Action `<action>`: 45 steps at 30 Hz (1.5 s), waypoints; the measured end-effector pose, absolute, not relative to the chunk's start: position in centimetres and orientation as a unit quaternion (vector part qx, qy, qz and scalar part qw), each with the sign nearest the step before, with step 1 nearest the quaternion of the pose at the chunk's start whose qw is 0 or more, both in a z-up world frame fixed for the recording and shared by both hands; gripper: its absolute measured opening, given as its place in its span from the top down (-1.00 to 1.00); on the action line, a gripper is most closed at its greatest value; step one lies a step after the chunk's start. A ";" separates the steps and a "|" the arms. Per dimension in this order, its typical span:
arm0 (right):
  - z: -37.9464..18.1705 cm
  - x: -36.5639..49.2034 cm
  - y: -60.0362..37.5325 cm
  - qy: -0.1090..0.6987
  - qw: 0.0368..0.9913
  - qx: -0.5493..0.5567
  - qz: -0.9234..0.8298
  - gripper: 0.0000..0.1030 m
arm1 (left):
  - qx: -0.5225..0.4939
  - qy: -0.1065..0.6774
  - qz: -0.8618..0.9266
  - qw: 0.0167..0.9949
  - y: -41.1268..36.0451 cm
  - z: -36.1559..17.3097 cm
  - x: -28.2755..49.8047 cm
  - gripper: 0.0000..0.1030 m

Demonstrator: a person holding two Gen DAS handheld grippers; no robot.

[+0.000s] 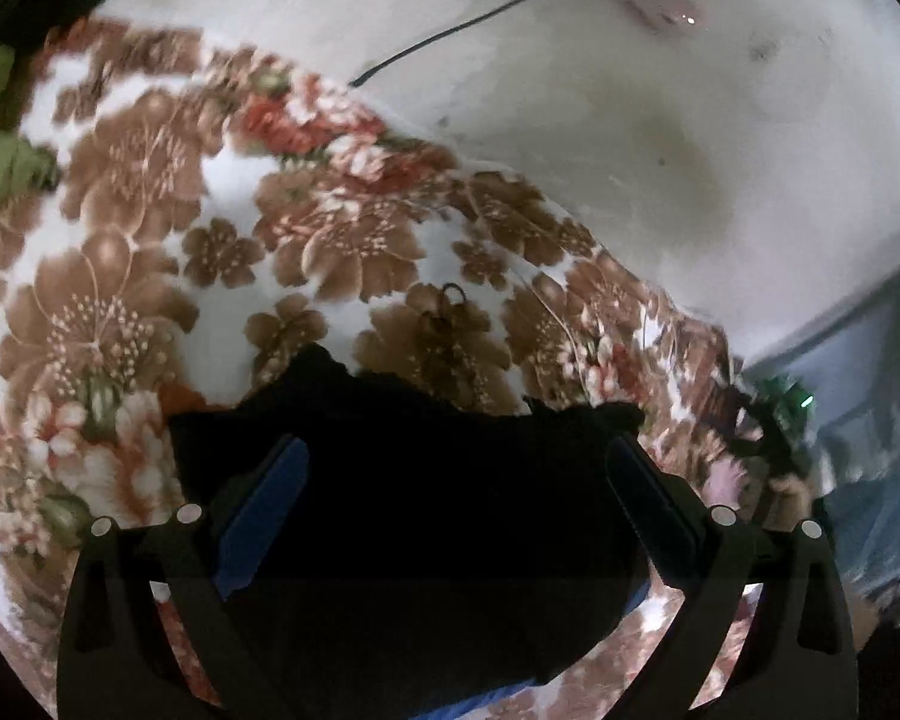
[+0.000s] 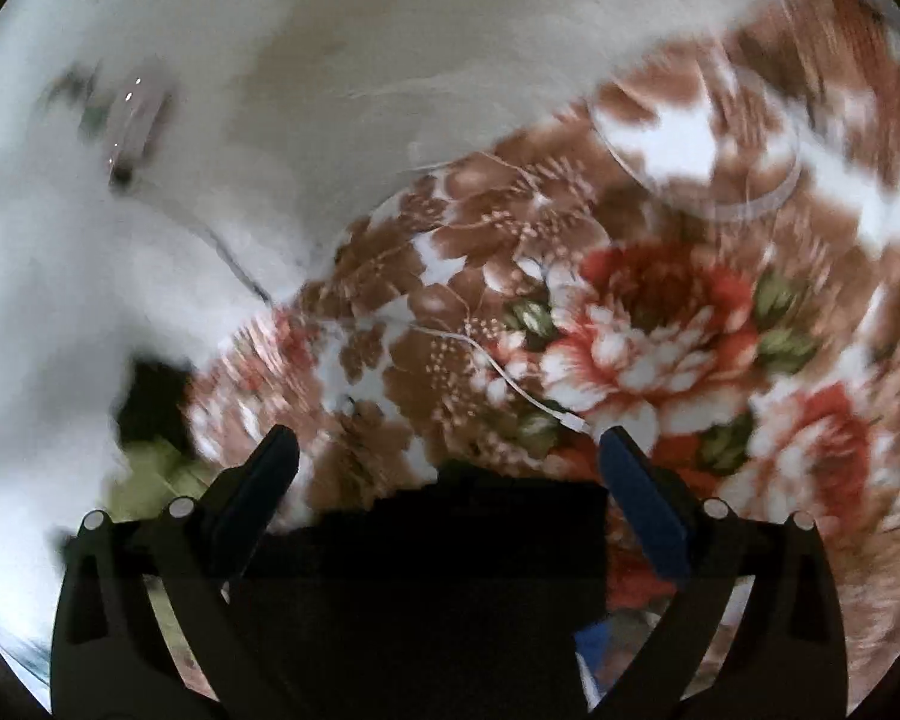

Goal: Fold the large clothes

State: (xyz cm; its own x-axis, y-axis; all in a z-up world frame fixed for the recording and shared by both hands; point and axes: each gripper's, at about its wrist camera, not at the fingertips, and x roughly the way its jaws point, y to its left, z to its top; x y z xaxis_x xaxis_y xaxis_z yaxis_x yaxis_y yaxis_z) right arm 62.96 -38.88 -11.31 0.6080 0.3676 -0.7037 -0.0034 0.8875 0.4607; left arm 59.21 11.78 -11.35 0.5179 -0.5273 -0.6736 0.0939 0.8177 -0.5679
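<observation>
**Black cloth lies on the flowery blanket**

The black cloth (image 1: 414,480) lies flat on the flowery blanket (image 1: 120,240), just under both tools. The left tool (image 1: 450,456) is wide open and holds nothing. The right tool (image 2: 450,450) is wide open too, with nothing in it. A white cable (image 2: 510,384) lies on the blanket near the right tool. A white wall (image 1: 570,120) is behind, with a thin dark wire (image 1: 462,30) on it. Both pictures are blurry.

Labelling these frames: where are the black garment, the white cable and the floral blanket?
black garment (image 1: 426,480), left wrist view, its middle.
white cable (image 2: 510,381), right wrist view, mid-length.
floral blanket (image 2: 648,324), right wrist view, red flower.
</observation>
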 end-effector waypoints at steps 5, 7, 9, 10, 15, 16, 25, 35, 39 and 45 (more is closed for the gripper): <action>-10.7 57.1 -28.0 0.416 0.906 0.017 0.075 -0.92 | -0.042 0.441 -0.147 0.884 4.9 -11.7 55.4 -0.90; -12.1 56.0 -25.1 0.427 0.901 -0.007 0.069 -0.92 | 0.046 0.438 -0.126 0.889 1.9 -13.3 54.1 -0.90; -14.0 55.8 -22.9 0.444 0.894 -0.016 0.063 -0.91 | 0.093 0.431 -0.121 0.889 -0.4 -14.5 53.3 -0.90; -14.8 55.9 -22.3 0.451 0.890 -0.023 0.059 -0.91 | 0.099 0.434 -0.125 0.887 -1.3 -15.2 53.3 -0.90; -17.5 57.9 -20.9 0.460 0.885 -0.062 0.036 -0.91 | 0.089 0.471 -0.129 0.868 -3.0 -18.7 56.2 -0.90; -18.1 58.6 -21.4 0.464 0.883 -0.062 0.032 -0.91 | 0.087 0.474 -0.125 0.867 -2.6 -19.2 56.9 -0.90; -23.2 63.6 -26.1 0.501 0.864 -0.054 0.010 -0.91 | 0.002 0.529 -0.112 0.841 4.2 -24.4 63.1 -0.92; -27.3 66.8 -29.4 0.507 0.859 -0.052 0.057 -0.91 | -0.025 0.556 -0.156 0.816 7.4 -28.0 66.6 -0.92; -27.1 67.5 -29.6 0.501 0.861 -0.057 0.066 -0.91 | 0.015 0.559 -0.178 0.810 6.9 -28.0 67.5 -0.92; -20.5 65.1 -29.1 0.459 0.886 -0.036 0.059 -0.91 | 0.049 0.505 -0.150 0.848 7.2 -20.9 64.8 -0.90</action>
